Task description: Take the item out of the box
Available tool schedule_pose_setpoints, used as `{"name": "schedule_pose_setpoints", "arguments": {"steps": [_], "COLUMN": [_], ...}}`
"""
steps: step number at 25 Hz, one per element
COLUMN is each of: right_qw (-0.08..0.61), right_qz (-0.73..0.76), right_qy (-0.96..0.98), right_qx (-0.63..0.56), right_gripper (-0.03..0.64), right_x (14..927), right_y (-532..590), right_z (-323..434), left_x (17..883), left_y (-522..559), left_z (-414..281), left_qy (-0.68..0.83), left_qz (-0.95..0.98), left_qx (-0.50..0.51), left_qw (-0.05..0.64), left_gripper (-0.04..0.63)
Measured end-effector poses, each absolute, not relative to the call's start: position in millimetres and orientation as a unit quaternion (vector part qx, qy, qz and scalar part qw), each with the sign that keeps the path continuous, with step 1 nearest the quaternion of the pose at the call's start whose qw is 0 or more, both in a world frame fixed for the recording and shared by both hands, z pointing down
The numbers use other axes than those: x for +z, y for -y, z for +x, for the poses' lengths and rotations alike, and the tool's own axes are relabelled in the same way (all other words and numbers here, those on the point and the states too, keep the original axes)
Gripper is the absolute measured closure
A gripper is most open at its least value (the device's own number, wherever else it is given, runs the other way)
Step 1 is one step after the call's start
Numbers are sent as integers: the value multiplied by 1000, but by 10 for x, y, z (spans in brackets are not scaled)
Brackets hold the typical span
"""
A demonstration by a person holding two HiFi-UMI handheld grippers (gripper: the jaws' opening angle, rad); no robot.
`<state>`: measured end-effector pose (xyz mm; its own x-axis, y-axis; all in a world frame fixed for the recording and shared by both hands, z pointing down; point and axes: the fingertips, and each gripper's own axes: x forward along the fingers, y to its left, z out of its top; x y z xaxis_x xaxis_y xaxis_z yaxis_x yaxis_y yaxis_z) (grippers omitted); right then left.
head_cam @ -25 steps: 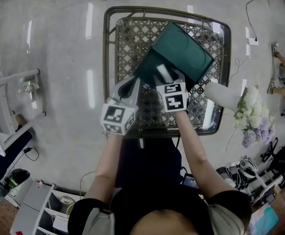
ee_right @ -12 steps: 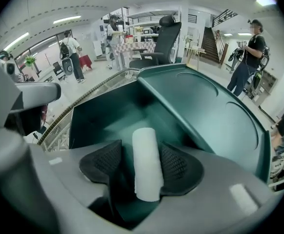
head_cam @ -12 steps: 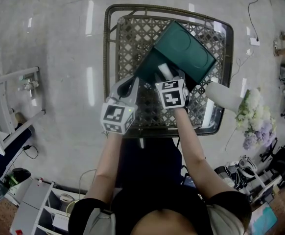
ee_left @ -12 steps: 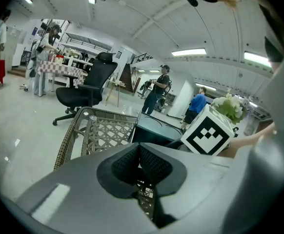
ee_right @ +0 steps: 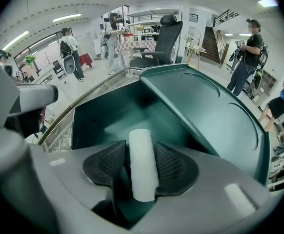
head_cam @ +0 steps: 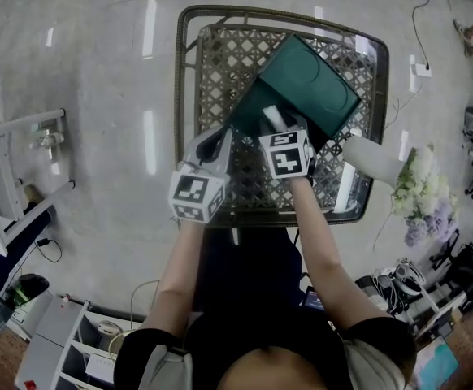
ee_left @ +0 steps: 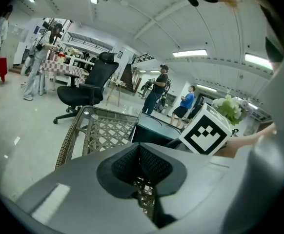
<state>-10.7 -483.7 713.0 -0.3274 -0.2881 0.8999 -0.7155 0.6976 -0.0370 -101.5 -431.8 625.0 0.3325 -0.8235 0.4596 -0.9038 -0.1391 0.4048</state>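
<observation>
A dark green box (head_cam: 257,108) stands on the wicker table (head_cam: 180,96) with its lid (head_cam: 310,80) thrown back. A white roll (head_cam: 271,119) lies in it. My right gripper (head_cam: 275,130) reaches down into the box. Its jaws have just been closing, and both pads now touch the sides of the white roll (ee_right: 142,162), which lies lengthwise in the right gripper (ee_right: 141,168). The green box wall (ee_right: 98,116) and lid (ee_right: 205,116) lie beyond. My left gripper (head_cam: 212,142) rests beside the box's near left corner, shut and empty, with the left gripper (ee_left: 141,168) over the wicker.
A white cylinder (head_cam: 371,157) lies at the table's right edge, next to a bunch of flowers (head_cam: 419,193) on the floor. A white rack (head_cam: 17,169) stands to the left. An office chair (ee_left: 86,89) and several people (ee_left: 159,89) are beyond the table.
The right gripper's marker cube has tipped slightly toward the box. The left gripper has stayed where it was.
</observation>
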Motion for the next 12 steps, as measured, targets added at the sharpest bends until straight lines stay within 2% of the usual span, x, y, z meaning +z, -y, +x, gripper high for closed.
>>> {"name": "schedule_pose_setpoints", "arguments": {"steps": [4,12], "right_qw": [486,483], "right_qz": [320,325], "right_qy": [785,782], "right_qx": [214,222], "right_gripper": [471,485], "right_x": [7120,7110], "right_y": [4793,4778], "right_z": [-142,-137], "left_x": [6244,6195], "left_y": [4275,4223], "left_z": [-1004,-1043], "left_qy": [572,569], "left_qz": [753,757], "left_qx": [64,68], "left_qw": [320,314], "left_gripper": [589,589]}}
